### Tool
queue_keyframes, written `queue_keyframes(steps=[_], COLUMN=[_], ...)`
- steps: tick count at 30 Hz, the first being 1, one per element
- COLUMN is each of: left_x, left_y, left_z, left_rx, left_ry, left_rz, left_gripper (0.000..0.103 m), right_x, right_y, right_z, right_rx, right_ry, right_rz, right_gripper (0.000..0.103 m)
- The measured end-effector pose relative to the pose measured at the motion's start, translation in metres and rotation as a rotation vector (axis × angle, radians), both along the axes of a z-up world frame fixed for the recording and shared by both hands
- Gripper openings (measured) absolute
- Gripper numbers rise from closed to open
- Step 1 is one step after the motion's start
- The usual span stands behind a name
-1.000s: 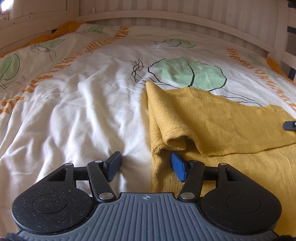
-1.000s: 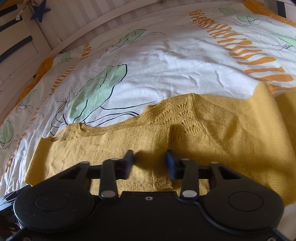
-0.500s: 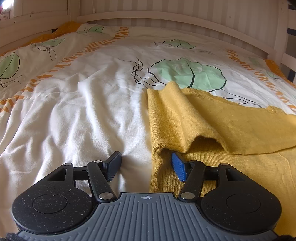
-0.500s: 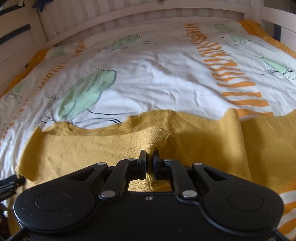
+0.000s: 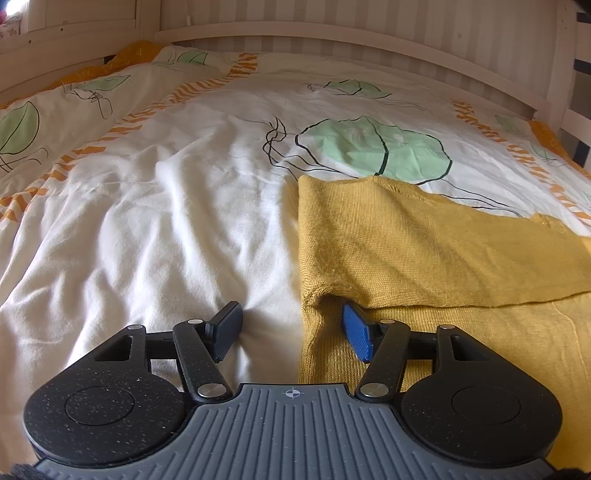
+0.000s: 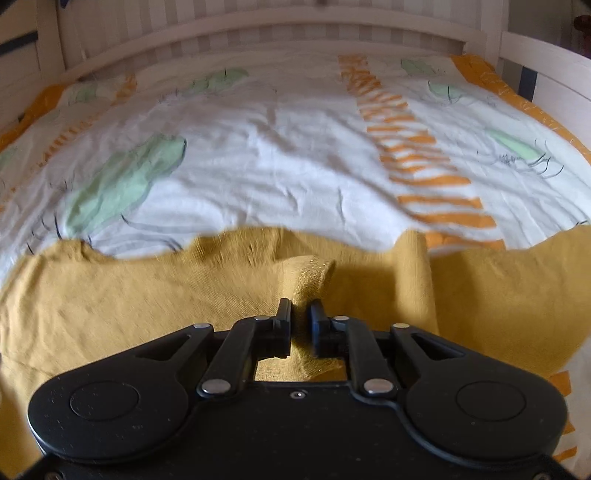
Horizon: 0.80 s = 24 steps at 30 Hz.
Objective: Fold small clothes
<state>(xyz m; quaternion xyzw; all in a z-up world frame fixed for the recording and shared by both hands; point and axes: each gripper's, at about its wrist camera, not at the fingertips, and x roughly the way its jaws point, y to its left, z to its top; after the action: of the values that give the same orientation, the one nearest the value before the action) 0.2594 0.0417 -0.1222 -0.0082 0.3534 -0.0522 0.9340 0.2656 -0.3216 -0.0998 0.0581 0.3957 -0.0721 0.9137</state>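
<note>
A mustard-yellow knit garment (image 5: 424,251) lies on the bed, one layer folded over another. My left gripper (image 5: 291,330) is open and straddles the garment's left edge: its blue-padded finger (image 5: 356,332) rests on the lower layer under the fold, the other finger on the sheet. In the right wrist view the same yellow garment (image 6: 147,288) spreads across the foreground. My right gripper (image 6: 300,325) is shut on a pinched ridge of the yellow knit and holds it raised.
The bed is covered by a white duvet (image 5: 166,206) with green leaves and orange stripes. White wooden bed rails (image 5: 332,33) run along the far side and the right side (image 6: 546,77).
My right gripper closed on the garment and lifted a fold. The upper layer shifted and smoothed in the left wrist view. My left gripper stayed open in place.
</note>
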Motion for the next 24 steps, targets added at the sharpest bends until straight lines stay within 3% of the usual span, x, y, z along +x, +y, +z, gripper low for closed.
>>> queue_keyframes(steps=[5,7,9,16,21,24], left_x=[0.000,0.001,0.001,-0.014,-0.022,-0.018], left_y=[0.000,0.000,0.000,-0.001,-0.025,-0.048], left_z=[0.001,0.004,0.009,0.031,0.057,0.071], left_rx=[-0.007,-0.010,-0.002,-0.084,-0.112,-0.132], left_ry=[0.005,0.023,0.057,0.184,0.145,0.103], left_rz=[-0.006,-0.013,-0.023,-0.071,-0.121,-0.152], left_gripper=[0.061,0.062,0.062,0.062,0.062,0.063], right_x=[-0.009,-0.015,-0.021,-0.051,-0.075,-0.084], right_y=[-0.004,-0.005,-0.005,-0.012,-0.026,-0.044], right_z=[-0.010,-0.007,-0.005,0.003,0.016,0.024], right_rx=[0.003,0.015,0.027,0.103,0.146,0.169], right_ry=[-0.015,-0.014,-0.006,0.021,-0.003,-0.018], right_rz=[-0.020,-0.011,0.013,0.079,0.073,0.045], right_gripper=[0.049,0.065,0.072,0.085,0.086,0.093])
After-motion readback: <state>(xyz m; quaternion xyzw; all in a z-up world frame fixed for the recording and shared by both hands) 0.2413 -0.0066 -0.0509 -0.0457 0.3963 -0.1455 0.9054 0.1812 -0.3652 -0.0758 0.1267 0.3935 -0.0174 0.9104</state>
